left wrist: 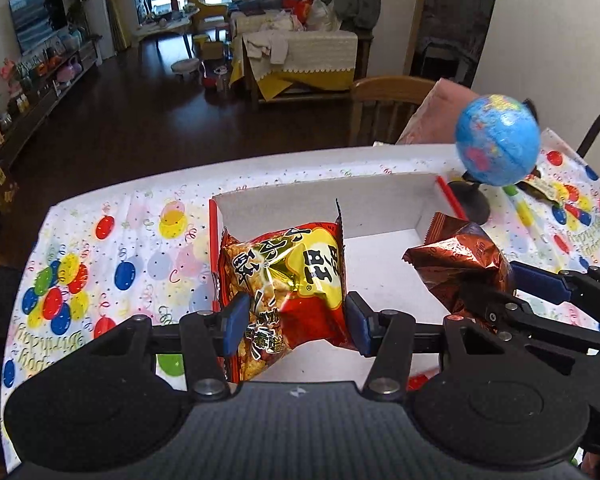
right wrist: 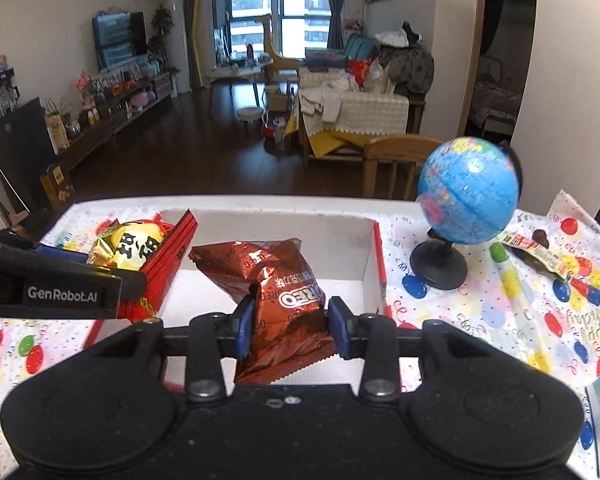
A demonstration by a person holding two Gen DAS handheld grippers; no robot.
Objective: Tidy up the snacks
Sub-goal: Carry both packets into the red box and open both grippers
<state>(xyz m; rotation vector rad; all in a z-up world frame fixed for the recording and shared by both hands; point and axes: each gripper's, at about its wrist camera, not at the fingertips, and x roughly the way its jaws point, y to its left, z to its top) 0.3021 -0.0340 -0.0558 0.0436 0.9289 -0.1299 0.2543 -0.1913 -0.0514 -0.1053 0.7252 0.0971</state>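
Observation:
My left gripper is shut on a red and yellow snack bag and holds it over the left part of a white cardboard box with red sides. My right gripper is shut on a brown Oreo bag and holds it over the middle of the same box. In the left wrist view the Oreo bag shows at the right with the right gripper's fingers. In the right wrist view the red and yellow bag shows at the left.
The table carries a balloon-print cloth. A small blue globe on a black stand stands right of the box. A snack wrapper and a green-tipped tube lie beyond it. A wooden chair stands behind the table.

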